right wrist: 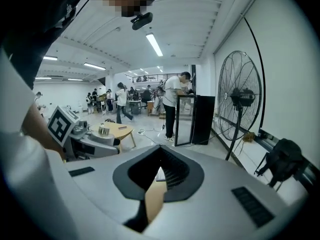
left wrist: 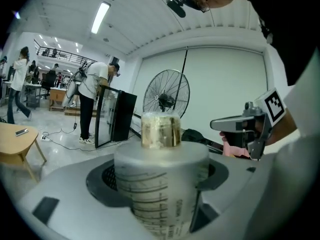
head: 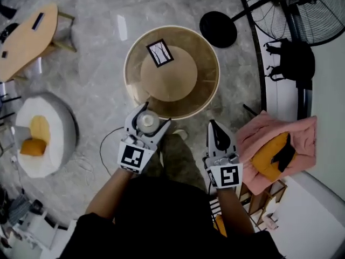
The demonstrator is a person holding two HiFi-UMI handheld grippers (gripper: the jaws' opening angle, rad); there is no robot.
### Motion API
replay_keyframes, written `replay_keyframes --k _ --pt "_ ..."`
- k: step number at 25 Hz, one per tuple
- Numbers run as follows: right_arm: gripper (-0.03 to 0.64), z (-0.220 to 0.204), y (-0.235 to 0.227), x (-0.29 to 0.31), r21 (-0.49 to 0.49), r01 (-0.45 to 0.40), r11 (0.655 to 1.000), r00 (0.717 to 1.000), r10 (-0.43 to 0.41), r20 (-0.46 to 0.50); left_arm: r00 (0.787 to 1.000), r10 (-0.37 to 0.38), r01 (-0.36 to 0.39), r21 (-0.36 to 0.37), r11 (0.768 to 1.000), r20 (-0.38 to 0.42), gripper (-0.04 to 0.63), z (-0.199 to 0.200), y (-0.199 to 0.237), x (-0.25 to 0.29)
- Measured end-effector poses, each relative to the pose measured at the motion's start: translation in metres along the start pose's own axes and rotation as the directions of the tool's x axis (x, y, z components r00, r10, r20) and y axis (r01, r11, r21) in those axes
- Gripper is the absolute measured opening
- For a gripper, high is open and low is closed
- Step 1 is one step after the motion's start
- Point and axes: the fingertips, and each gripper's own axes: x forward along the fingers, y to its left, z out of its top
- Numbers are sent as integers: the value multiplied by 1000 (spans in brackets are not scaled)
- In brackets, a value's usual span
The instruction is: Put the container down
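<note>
left gripper, lower centre, grips the container by the table rim; right gripper closed, empty. carrying still; next, likely lower, release.

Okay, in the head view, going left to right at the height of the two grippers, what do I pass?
white round cushion → left gripper, shut on the container → right gripper → pink cloth
</note>
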Motion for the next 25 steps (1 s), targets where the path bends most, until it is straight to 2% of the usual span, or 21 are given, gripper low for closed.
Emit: replay_keyframes --k 2,4,7,10,12,14,17,21,25 --pt "21 -9 -4 19 35 -9 999 1000 9 -12 1000 8 -8 1 1000 -14 351 -17 6 15" --pt "21 -27 -9 42 39 20 999 1000 -20 1 1000 -3 4 32 999 -30 351 -43 16 34" --pt "21 -78 -10 83 33 91 995 995 -92 30 998 -18 20 49 999 -54 351 -95 45 68" --pt "21 -134 1 125 92 41 995 999 -40 -8 997 -39 46 102 994 -71 351 -136 71 102" --pt "21 -164 1 142 126 51 991 999 -51 -7 995 -71 81 131 988 -76 351 -163 81 124" --pt "22 -192 -4 157 120 80 990 997 -81 2 992 -102 110 105 988 -73 351 -190 89 147" --pt "21 -226 -19 178 108 102 989 995 -103 8 986 -148 153 80 985 -75 351 -219 91 182" --pt "21 -267 -53 197 114 136 984 990 -137 9 974 -197 211 135 968 -109 351 -255 82 230" --pt "21 -304 -83 210 117 182 976 983 -184 2 969 -211 231 165 959 -126 351 -284 72 272"
